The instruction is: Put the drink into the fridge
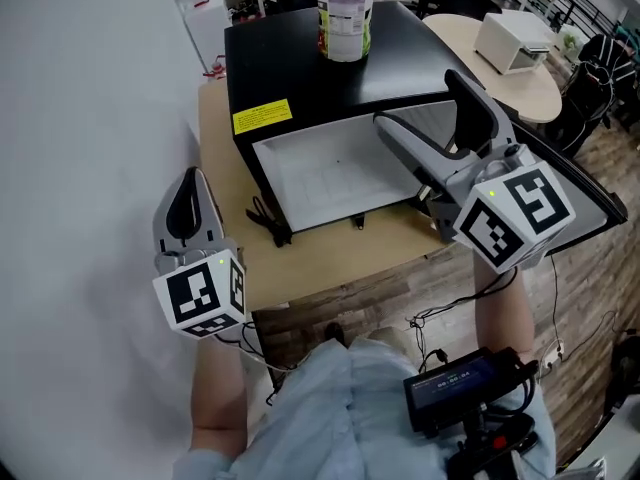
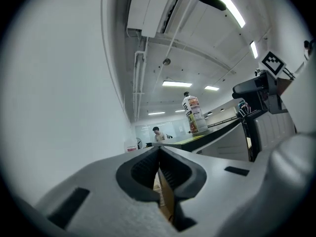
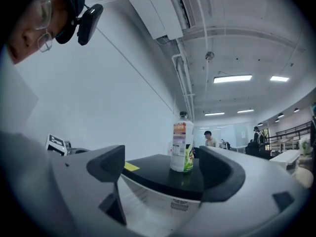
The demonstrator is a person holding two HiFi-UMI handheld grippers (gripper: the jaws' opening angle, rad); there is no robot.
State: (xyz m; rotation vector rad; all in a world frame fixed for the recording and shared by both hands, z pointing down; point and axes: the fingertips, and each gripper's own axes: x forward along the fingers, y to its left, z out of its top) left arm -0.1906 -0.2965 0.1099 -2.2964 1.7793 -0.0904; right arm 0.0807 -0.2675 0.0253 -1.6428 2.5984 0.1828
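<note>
Left gripper (image 2: 159, 154) jaws were shut tight, pads pressed together, nothing between them. Right gripper (image 3: 163, 167) jaws stood wide apart and empty; the bottle only showed in the gap, farther off, not touched.

Drink bottle (image 1: 345, 13) stood upright on the black top of the fridge (image 1: 300, 73), toward its back edge. Dark cap, white label with red and green print. Not inside the fridge yet.

Fridge was a small black unit sitting on a wooden table (image 1: 330, 258), with a yellow sticker (image 1: 262, 116) near the front left corner of its top. Door (image 1: 590, 193) was swung open to the person's right, white interior (image 1: 320, 173) exposed, looked bare as far as visible.

In the head view the right gripper was at the open front of the fridge, beside the door, jaws pointing toward the bottle. Left gripper hung left of the table, near the white wall, apart from the fridge. Black cable (image 1: 265, 218) lay on the table at the fridge's front left corner.
</note>
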